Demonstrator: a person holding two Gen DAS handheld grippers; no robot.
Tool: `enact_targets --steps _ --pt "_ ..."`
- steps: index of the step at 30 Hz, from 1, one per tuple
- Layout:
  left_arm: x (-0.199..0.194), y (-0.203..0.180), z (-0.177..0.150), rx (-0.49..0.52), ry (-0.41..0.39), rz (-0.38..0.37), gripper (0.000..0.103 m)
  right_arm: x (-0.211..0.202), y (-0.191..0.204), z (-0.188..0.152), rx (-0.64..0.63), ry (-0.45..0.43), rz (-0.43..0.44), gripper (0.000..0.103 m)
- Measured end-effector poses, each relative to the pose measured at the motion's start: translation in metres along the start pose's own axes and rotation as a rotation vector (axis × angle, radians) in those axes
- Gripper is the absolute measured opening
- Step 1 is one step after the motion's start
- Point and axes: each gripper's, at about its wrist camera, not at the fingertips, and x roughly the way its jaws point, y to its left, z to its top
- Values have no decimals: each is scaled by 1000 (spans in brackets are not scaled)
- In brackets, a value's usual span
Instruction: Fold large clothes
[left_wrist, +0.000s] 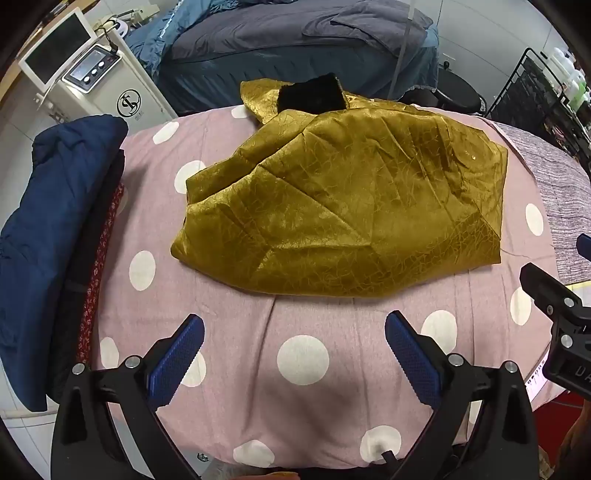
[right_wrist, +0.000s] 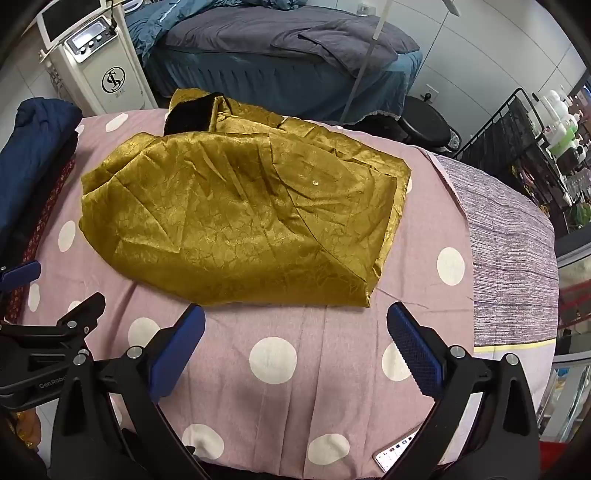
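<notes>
Garment (left_wrist: 343, 206) of gold cloth lies part-folded mid-bench (left_wrist: 303, 406), beside a blue pile (left_wrist: 55, 229), while left tool (left_wrist: 294, 354) and right tool (right_wrist: 295, 350) hover near, gaping and empty, so another fold likely needs its near hem pinched.

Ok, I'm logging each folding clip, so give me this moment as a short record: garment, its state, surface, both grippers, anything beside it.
garment: gold jacket with black collar
state: partly folded, lying in a creased bundle
surface: pink polka-dot sheet
left gripper: open, empty, short of the near hem
right gripper: open, empty, short of the near hem
beside: navy clothes pile at the left edge
</notes>
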Motion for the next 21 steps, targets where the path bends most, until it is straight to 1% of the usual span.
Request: enact_targets --steps 8,9,12,21 --pt "-4 1 -3 0 -15 7 96 0 2 -3 6 -9 0 97" --pt "1 4 -4 -8 -4 3 96 -1 2 -5 7 -11 0 97" --pt "1 5 -3 -7 4 5 96 1 3 -3 4 -3 1 97" --pt "1 6 -3 -16 12 16 96 0 4 -6 0 -2 1 97"
